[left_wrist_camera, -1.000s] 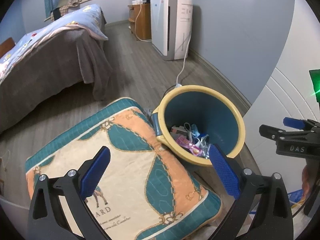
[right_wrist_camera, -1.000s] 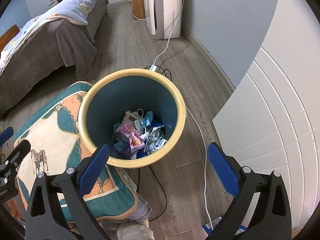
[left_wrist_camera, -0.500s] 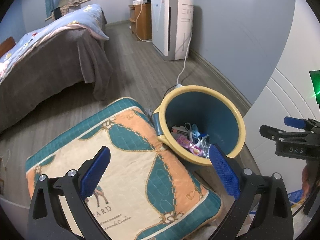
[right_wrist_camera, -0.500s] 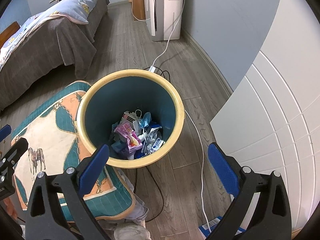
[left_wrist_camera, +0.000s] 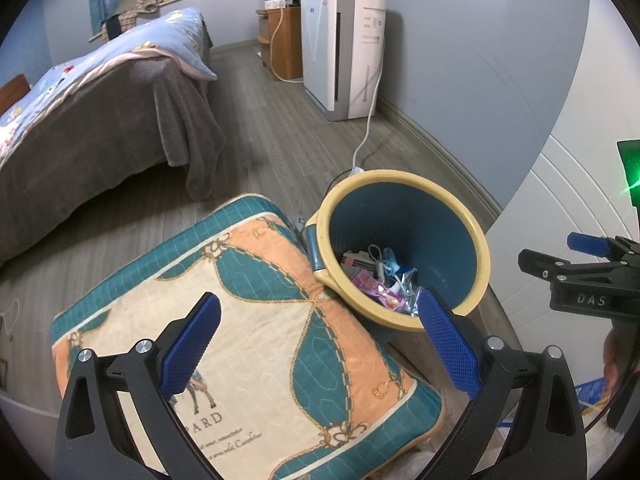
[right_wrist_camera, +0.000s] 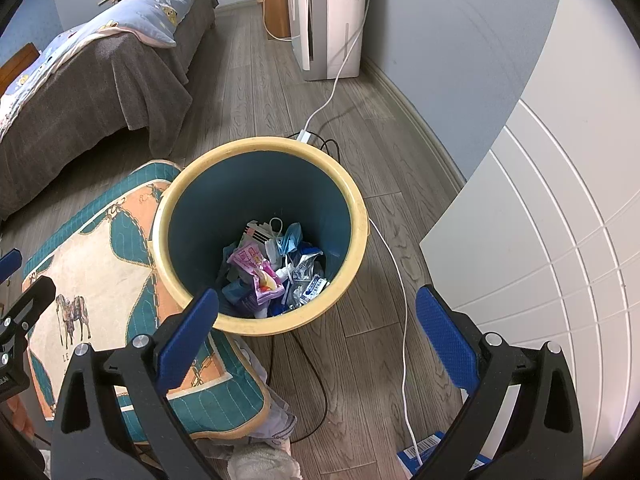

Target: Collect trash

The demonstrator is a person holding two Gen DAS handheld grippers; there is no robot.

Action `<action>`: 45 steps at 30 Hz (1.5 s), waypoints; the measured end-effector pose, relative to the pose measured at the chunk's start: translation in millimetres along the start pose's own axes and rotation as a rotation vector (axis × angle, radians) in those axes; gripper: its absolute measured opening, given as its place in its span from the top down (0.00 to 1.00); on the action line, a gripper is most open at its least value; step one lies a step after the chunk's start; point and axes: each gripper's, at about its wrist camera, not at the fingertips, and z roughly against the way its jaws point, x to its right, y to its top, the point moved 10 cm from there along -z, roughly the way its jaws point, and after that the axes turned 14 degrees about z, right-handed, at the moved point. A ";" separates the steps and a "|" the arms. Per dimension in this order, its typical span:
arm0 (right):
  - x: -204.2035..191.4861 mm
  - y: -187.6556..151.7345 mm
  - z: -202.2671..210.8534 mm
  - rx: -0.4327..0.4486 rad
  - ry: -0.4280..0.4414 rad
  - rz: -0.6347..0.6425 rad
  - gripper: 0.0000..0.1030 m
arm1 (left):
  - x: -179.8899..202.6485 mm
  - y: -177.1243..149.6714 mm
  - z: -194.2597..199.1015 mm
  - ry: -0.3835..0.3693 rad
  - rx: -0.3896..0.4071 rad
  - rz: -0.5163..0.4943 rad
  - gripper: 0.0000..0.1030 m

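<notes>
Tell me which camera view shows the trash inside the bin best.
The right wrist view: it looks almost straight down into the bin, showing the whole trash pile. The left wrist view sees the bin obliquely; its near rim and a fingertip hide part of the pile.

Grey wood floor [right_wrist_camera: 360, 128] is occupied by trash bin [right_wrist_camera: 262, 322], cushion [right_wrist_camera: 100, 264], white cable [right_wrist_camera: 402, 320], bed [right_wrist_camera: 80, 76], air purifier [right_wrist_camera: 332, 20].

Left wrist oblique, right wrist overhead, both share bin [left_wrist_camera: 478, 248].
</notes>
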 end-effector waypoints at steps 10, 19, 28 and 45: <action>-0.1 -0.1 0.1 -0.002 0.001 -0.001 0.06 | 0.3 -0.2 -0.2 -0.001 -0.001 0.000 0.05; -0.2 0.0 0.1 -0.003 0.000 -0.001 0.06 | 0.9 -0.4 -0.1 0.000 0.000 0.001 0.05; -0.1 -1.1 0.1 -0.004 -0.001 -0.001 0.06 | 1.2 -0.6 0.4 -0.003 0.000 0.002 0.05; 6.7 -5.3 6.9 -0.004 -0.063 -0.024 0.06 | 10.4 -2.5 15.8 -0.009 0.024 -0.078 0.05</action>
